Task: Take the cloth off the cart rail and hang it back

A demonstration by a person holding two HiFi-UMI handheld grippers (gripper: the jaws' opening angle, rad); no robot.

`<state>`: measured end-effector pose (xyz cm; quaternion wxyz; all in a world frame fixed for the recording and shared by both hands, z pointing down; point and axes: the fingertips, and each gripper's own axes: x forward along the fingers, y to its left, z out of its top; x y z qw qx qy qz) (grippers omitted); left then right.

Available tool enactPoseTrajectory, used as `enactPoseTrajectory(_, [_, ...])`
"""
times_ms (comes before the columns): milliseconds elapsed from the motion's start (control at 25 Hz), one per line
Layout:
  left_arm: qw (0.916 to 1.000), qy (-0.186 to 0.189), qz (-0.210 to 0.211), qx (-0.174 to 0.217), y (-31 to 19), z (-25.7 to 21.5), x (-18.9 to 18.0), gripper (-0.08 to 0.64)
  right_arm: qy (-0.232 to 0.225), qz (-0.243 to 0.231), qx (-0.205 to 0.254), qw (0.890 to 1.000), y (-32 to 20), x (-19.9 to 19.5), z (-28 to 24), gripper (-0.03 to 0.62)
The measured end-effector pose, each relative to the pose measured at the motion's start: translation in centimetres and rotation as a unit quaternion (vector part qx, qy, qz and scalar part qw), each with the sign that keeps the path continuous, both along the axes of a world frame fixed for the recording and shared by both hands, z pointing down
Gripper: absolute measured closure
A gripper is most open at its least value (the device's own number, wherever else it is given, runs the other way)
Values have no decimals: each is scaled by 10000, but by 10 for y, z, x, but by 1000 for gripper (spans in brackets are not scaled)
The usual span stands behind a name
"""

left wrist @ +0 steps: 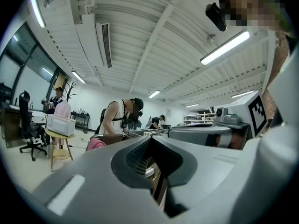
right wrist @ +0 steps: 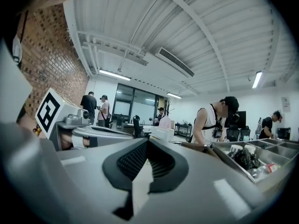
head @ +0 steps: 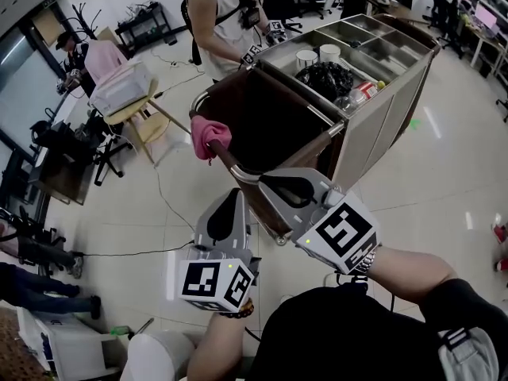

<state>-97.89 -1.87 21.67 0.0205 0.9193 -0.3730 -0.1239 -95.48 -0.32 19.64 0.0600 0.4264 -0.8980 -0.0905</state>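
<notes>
A pink cloth (head: 209, 136) hangs bunched over the near rail (head: 231, 167) of a steel cart (head: 373, 125), beside its brown bag. Both grippers are held in the air short of that rail, apart from the cloth. My left gripper (head: 231, 211) is below the cloth with its jaws together and nothing between them. My right gripper (head: 295, 187) is just right of it, also shut and empty. The left gripper view shows the jaw tips of the left gripper (left wrist: 150, 139) meeting, and the pink cloth (left wrist: 95, 144) ahead to the left. In its own view the right gripper (right wrist: 147, 141) is closed too.
A person (head: 226, 18) with grippers stands at the cart's far side. The cart top holds trays with cups (head: 317, 55) and a black bag (head: 325, 78). A stool with a white box (head: 123, 90) stands to the left. Cables (head: 163, 193) cross the floor.
</notes>
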Motion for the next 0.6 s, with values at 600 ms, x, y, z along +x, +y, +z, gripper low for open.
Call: enactPoseTrajectory(600, [9978, -224, -631, -26, 37, 14, 128, 557, -424, -625, -94, 9971, 34, 126, 10, 592])
